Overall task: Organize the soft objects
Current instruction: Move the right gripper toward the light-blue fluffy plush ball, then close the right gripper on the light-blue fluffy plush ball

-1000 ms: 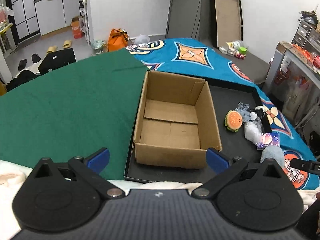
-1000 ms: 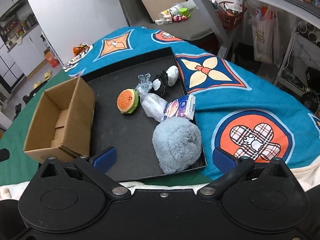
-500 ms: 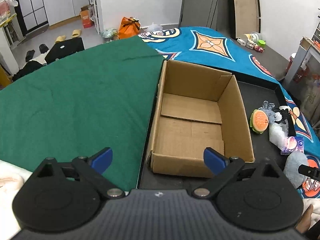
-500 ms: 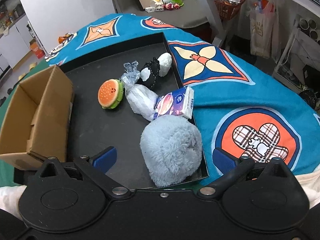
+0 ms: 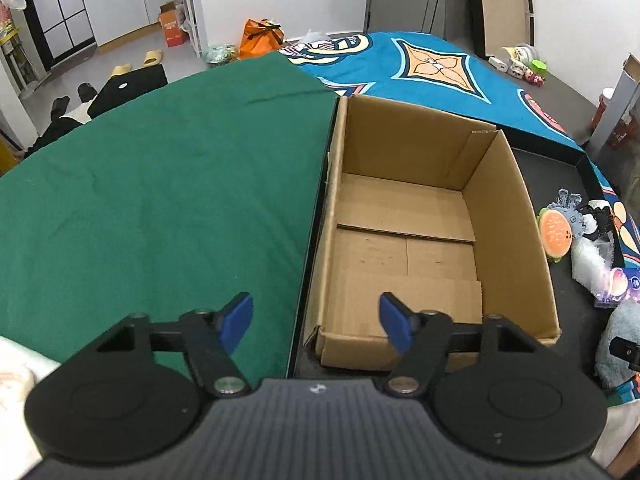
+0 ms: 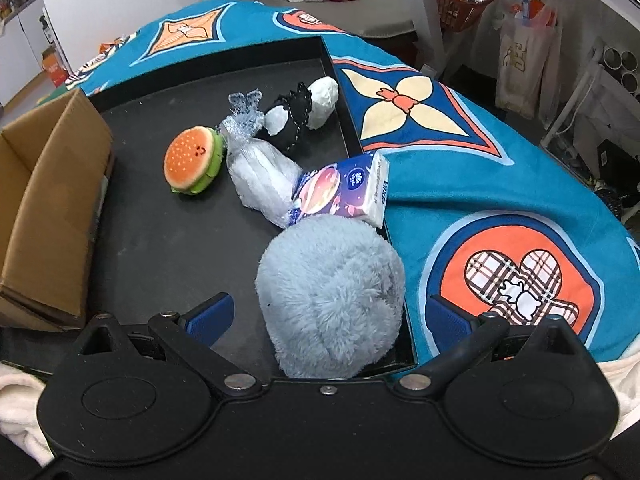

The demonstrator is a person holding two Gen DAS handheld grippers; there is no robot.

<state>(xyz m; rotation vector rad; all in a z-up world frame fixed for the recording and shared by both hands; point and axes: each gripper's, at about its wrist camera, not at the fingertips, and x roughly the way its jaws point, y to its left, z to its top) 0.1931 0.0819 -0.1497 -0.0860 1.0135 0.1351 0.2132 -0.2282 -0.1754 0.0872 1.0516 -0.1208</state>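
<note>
An empty cardboard box (image 5: 508,220) stands at the left end of a black tray (image 6: 160,248). My left gripper (image 5: 316,322) hovers over the box's near left corner, its jaws closing, with the pads touching nothing. To the right on the tray lie a burger plush (image 6: 194,166), a clear bag of white stuffing (image 6: 260,178), a black-and-white soft toy (image 6: 296,120), a tissue pack (image 6: 344,190) and a fluffy light-blue plush (image 6: 332,272). My right gripper (image 6: 329,317) is open, with the blue plush between its pads and a gap on each side.
A green cloth (image 5: 160,184) covers the surface left of the tray, and a blue patterned blanket (image 6: 460,168) lies to the right and behind. White fleece (image 6: 16,396) lines the near edge. A desk with hanging bags (image 6: 524,60) stands at the far right.
Both grippers have sunk and moved closer to the tray. The left jaws have narrowed over the box's corner. The blue plush now sits between the right jaws.
</note>
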